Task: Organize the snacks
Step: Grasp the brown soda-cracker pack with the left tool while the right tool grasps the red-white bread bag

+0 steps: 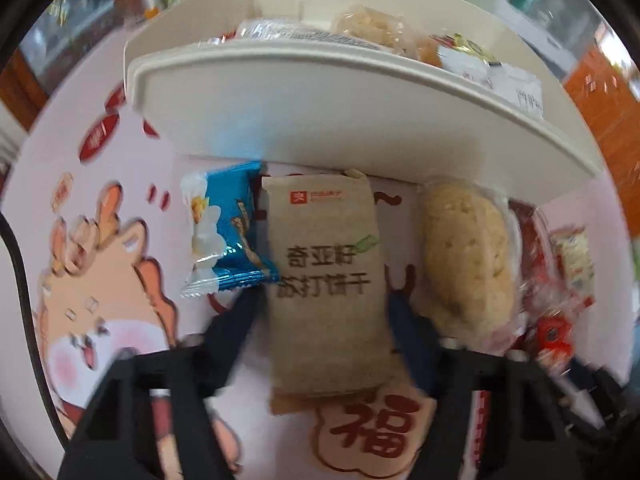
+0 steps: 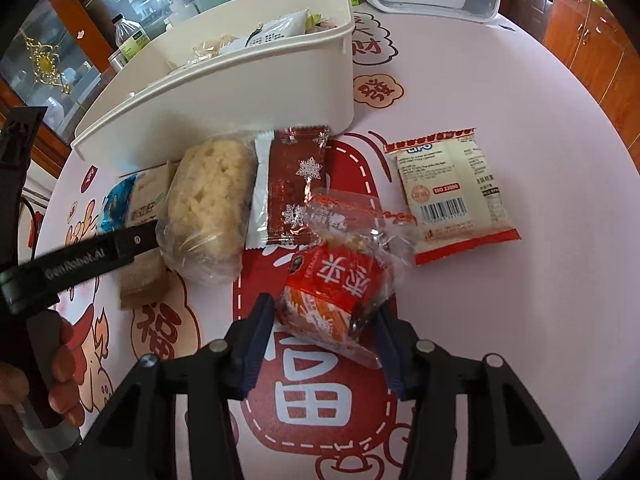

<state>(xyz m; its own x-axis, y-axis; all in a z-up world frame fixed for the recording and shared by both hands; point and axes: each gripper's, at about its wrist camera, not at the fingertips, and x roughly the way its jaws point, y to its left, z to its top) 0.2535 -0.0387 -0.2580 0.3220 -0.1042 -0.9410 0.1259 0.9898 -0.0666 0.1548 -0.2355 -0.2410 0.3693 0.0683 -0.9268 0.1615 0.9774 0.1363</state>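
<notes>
Gripping brown cracker packet (image 1: 326, 280), left gripper (image 1: 324, 300) jaws | right gripper (image 2: 326, 316) jaws clamp red snack (image 2: 336, 284)

A brown cracker packet (image 1: 326, 280) lies flat and lengthwise before the cream bin (image 1: 320, 120), a blue sweet wrapper (image 1: 224, 236) touching one side, a pale rice cake (image 1: 466, 256) in clear wrap on the other. A red-labelled clear packet (image 2: 340, 280) sits tilted near a cream-and-red sachet (image 2: 452, 196).

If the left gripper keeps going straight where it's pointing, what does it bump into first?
Probably the brown cracker packet. It already lies between the jaws of the left gripper, which points steeply down, so the packet and the table under it come first. Depth is hard to judge, but the white bin lies further ahead.
</notes>
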